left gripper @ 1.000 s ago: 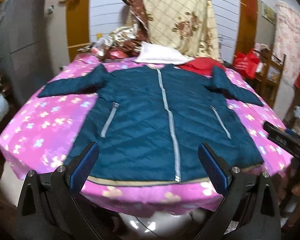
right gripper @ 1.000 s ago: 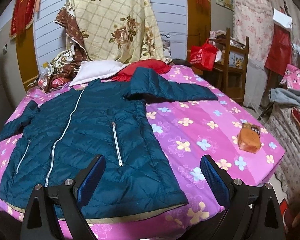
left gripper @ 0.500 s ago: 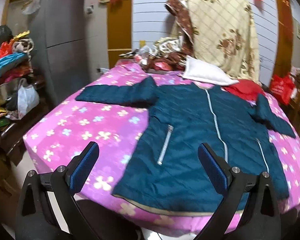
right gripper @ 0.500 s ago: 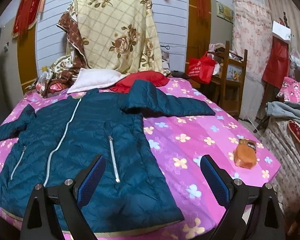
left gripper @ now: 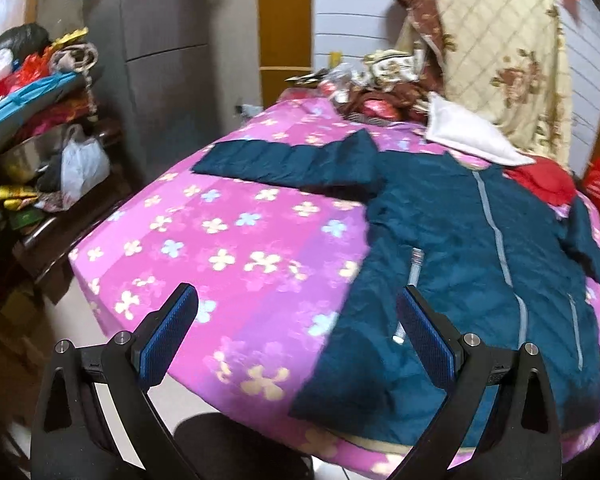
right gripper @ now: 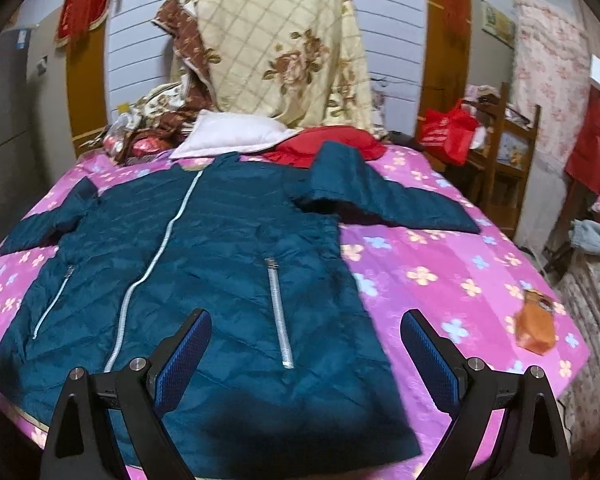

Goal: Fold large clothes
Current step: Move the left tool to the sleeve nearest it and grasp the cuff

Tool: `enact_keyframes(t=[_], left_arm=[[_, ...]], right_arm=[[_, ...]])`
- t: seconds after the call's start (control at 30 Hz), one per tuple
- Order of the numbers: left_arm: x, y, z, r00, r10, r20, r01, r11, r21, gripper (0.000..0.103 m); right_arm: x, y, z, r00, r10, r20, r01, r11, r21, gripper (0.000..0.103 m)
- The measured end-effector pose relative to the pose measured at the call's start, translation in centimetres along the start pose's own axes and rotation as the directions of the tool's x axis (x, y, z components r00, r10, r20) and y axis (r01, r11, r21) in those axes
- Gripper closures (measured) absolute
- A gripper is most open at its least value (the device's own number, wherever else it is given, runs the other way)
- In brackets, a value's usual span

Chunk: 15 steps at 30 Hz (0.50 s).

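Right wrist view: right tool point(right gripper: 306, 350), wide open and empty, hovers over the flat jacket's point(right gripper: 220, 248) hem.

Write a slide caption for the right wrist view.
Open right claw hovers over the hem of a teal quilted jacket spread flat on a pink floral bedspread.
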State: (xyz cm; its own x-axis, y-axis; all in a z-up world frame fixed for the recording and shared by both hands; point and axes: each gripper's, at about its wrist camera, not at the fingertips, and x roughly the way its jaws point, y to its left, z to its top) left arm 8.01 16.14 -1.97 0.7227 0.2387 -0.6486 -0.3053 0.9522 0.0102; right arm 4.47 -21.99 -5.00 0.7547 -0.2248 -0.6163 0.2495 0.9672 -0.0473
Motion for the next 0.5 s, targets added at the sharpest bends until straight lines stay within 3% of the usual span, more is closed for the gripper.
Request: enact_keyframes(t=[0.2,0.5], left_arm=[[2.8,1.3,2.0,0.996,0.087,0.0,-0.087,0.996,-0.02,0.004],[8.3,3.4,5.2,0.992,0.125,-0.032,-0.128,0.989,-0.075,0.004]], right_arm=[[1.7,3.5,0.2,0.998,0.061,-0.008,-0.061,0.994,-0.091,0.012],[4.3,6.8,0.7,0.994,0.11,-0.013,-0.11,0.985,-0.134,0.012]])
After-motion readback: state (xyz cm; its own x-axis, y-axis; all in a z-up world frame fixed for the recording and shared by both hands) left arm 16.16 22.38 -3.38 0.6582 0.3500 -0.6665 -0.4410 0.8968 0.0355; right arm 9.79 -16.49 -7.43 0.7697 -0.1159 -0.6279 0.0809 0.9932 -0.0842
